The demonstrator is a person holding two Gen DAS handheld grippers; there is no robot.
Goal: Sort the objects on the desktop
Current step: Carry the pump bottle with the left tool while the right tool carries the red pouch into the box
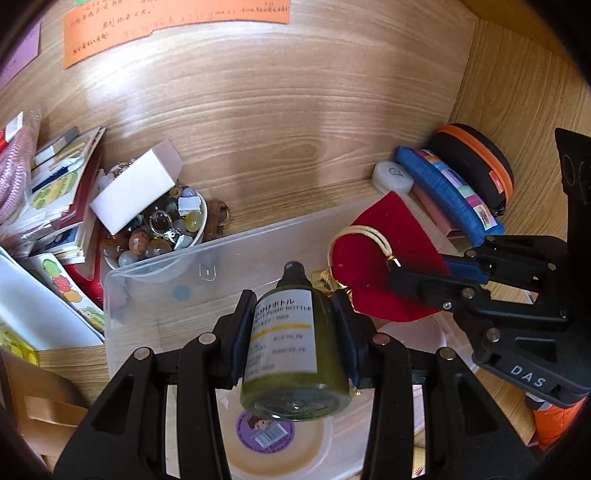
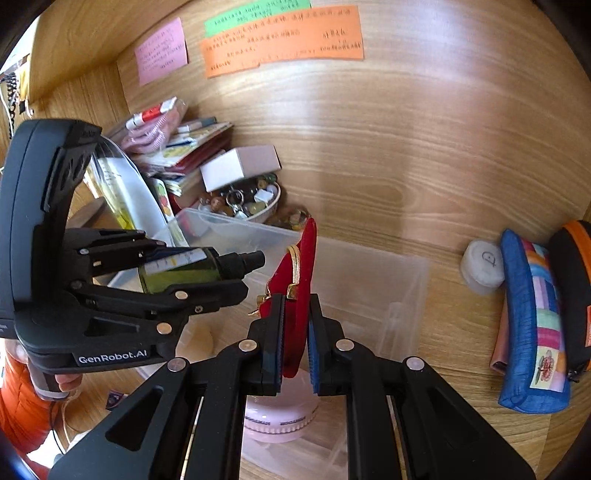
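Left gripper (image 1: pixel 293 325) clamps a green pump bottle (image 1: pixel 291 354); right gripper (image 2: pixel 295 332) pinches a red pouch (image 2: pixel 299 295). Both hang over a clear plastic bin (image 2: pixel 369 280), with a bead bowl (image 1: pixel 162 229) just behind it and pencil cases (image 2: pixel 532 317) alongside.

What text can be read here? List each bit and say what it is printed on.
"PUMP BOTTLE": label of the green bottle in the left gripper; its other lines are too small.
"DAS": body of the right gripper.
"GenRobot.AI": body of the left gripper, right wrist view.
Handwriting on the orange note, green note and pink note: too small to read.
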